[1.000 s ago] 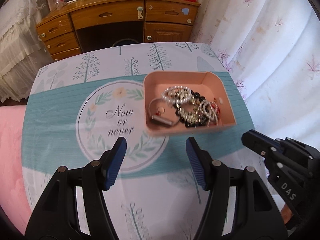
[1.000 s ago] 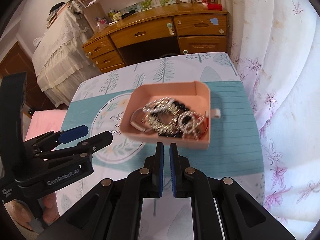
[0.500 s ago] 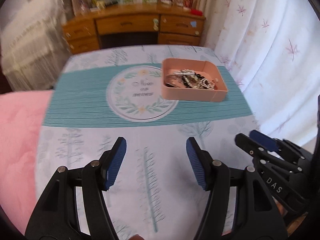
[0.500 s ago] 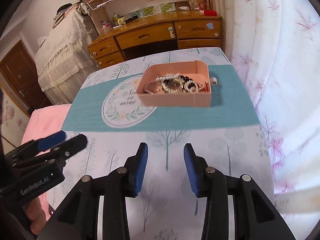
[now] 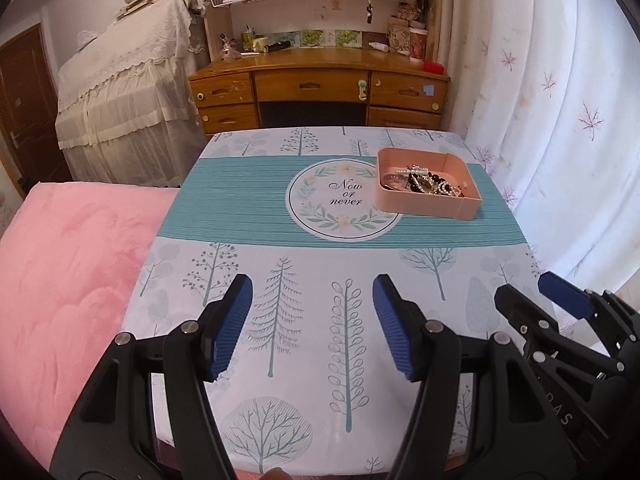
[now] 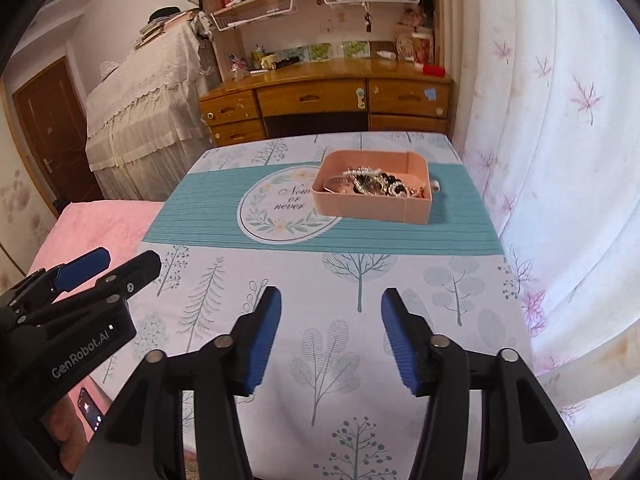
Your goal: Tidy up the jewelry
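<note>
Each camera sits on a hand-held tool and looks forward and downward along its fingers, from above the near edge of the surface (image 5: 280,220). Both views face the wooden desk (image 6: 328,96) and take in the same pink tray (image 5: 424,204), well ahead. Each view catches the other tool at its side.

Left claw (image 5: 312,324) agape, right claw (image 6: 330,336) opening

Jewelry (image 5: 424,184) lies in tray (image 5: 424,206) on table's (image 5: 280,240) far right.
</note>
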`<state>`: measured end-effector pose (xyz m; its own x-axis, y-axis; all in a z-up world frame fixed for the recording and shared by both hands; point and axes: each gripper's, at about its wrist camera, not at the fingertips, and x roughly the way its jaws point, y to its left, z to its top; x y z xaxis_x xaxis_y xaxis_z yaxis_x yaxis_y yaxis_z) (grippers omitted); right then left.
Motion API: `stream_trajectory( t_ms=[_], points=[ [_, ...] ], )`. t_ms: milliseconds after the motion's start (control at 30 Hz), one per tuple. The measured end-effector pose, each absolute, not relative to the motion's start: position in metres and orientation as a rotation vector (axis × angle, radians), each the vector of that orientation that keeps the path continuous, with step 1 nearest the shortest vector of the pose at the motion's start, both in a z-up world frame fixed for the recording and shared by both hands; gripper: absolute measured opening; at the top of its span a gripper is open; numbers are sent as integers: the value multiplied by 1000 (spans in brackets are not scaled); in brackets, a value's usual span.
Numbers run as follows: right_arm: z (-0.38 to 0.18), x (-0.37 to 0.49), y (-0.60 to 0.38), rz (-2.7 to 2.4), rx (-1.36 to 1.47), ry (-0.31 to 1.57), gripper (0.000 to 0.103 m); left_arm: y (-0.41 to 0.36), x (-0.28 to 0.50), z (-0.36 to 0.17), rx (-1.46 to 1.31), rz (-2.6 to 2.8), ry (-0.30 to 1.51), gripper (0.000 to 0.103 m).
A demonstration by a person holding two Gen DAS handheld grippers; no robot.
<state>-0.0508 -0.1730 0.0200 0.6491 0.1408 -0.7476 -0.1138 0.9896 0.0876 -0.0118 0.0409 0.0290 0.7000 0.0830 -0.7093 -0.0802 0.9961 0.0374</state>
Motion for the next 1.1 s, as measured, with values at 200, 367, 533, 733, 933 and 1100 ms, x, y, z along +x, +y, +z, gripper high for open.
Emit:
stream_trajectory(
  t_ms=[200,367,533,733,933,1100],
  points=[
    [31,-62,-165,157,29,835,58,42,-26,32,1,88,773,60],
    [34,-68,-161,165,25,836,61,39,-29,29,-5,69,792,60],
    [37,-71,-160,157,16,824,63,36,-32,27,-9,62,801,60],
    [36,-71,-160,153,23,836,65,37,-32,25,-17,62,813,60],
    [37,-72,-162,150,24,837,65,38,-32,25,-22,58,821,60],
    [37,-73,-163,150,24,838,65,39,-31,24,-25,55,827,60]
  ],
)
